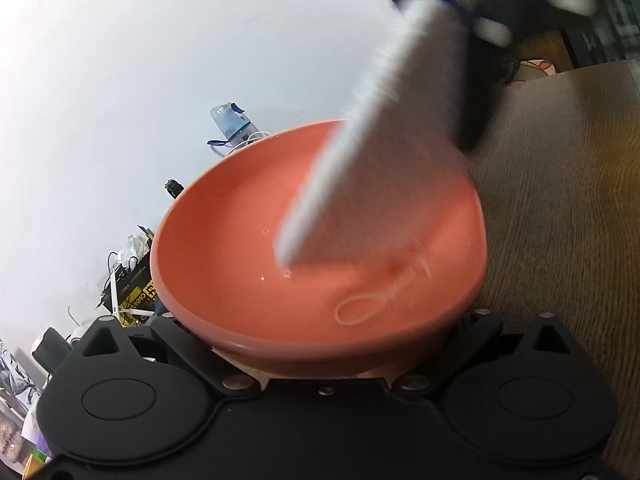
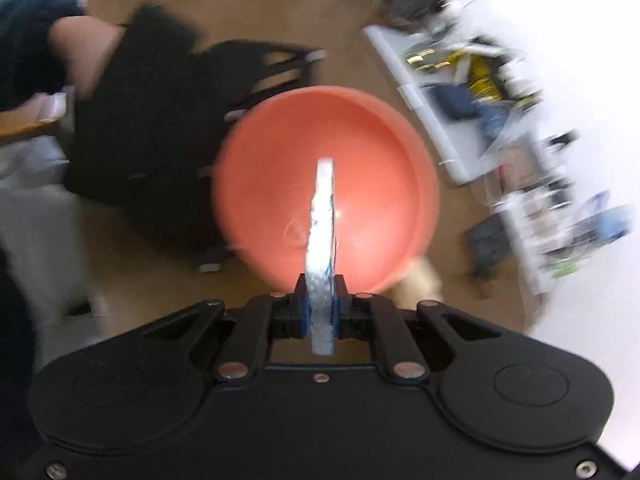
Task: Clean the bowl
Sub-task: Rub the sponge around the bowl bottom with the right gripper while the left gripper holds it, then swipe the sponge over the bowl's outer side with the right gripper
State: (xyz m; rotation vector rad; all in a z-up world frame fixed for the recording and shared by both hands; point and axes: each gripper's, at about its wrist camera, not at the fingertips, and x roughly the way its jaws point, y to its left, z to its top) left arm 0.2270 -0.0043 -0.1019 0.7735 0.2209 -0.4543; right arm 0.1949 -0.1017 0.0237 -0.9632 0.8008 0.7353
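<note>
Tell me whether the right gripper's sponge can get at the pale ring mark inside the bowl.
Probably yes: the bowl lies open, the sponge already reaches inside, and nothing covers the ring mark.

I count one orange bowl (image 1: 256, 272), one white sponge (image 2: 323, 216), one water bottle (image 1: 231, 122), two tools, left (image 1: 316, 360) and right (image 2: 320, 300), on one wooden bench (image 1: 560, 208).

Yellow-black box (image 1: 138, 294): partial print, letters not legible.
</note>
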